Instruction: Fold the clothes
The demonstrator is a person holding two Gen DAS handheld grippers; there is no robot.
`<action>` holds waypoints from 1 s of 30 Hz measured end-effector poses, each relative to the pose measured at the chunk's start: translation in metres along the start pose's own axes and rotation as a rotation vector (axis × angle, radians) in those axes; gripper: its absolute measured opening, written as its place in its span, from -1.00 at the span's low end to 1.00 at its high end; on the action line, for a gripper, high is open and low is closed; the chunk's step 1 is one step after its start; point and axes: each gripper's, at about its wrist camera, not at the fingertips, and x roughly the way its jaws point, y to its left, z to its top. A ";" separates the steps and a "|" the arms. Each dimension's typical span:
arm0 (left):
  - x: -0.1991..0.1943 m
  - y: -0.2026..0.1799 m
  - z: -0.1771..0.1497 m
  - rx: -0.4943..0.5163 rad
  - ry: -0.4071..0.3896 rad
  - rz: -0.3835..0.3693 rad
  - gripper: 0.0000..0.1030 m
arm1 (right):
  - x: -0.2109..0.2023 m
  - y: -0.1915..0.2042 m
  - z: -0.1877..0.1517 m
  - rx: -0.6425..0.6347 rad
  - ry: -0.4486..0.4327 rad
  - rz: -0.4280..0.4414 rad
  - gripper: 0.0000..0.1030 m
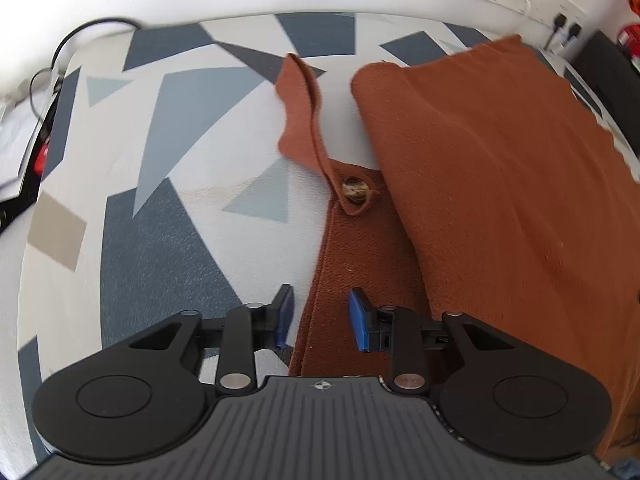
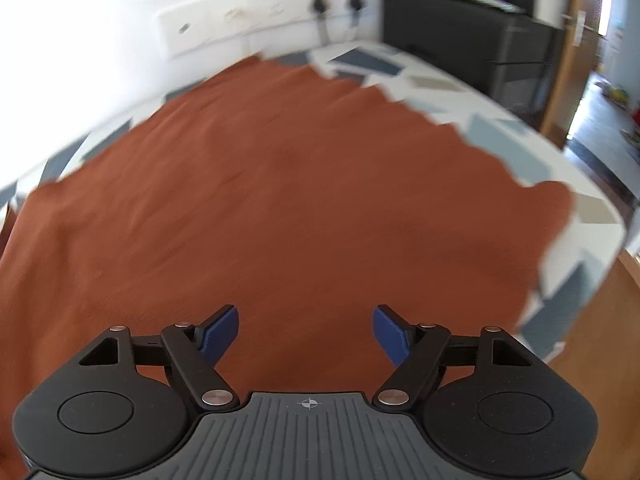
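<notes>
Cloth fills the left wrist view: a rust-brown garment [image 1: 480,184] lies on the patterned table [image 1: 160,240], its buttoned edge running straight ahead between the narrow, empty jaws of the left hand-held gripper [image 1: 320,314]. In the right wrist view, the right hand-held gripper [image 2: 306,334] hangs wide and empty over the garment's middle [image 2: 280,200]. No readable writing.

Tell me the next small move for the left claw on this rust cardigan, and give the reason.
Probably lower the left claw and close on the button band. Its jaws stand apart with that edge between the pads, not yet pinched. The right claw hangs open over the cardigan, holding nothing, so it cannot start the fold.
</notes>
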 end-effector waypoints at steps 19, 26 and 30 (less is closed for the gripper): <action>-0.055 0.051 -0.048 -0.196 -0.080 0.069 -0.84 | 0.027 0.027 0.004 -0.017 0.056 -0.021 0.63; -0.030 0.049 -0.032 -0.259 -0.039 -0.004 -0.53 | 0.024 0.026 0.003 -0.025 0.060 0.001 0.64; -0.017 0.043 -0.028 -0.270 -0.017 -0.003 -0.51 | 0.022 0.023 -0.001 -0.057 0.059 0.011 0.64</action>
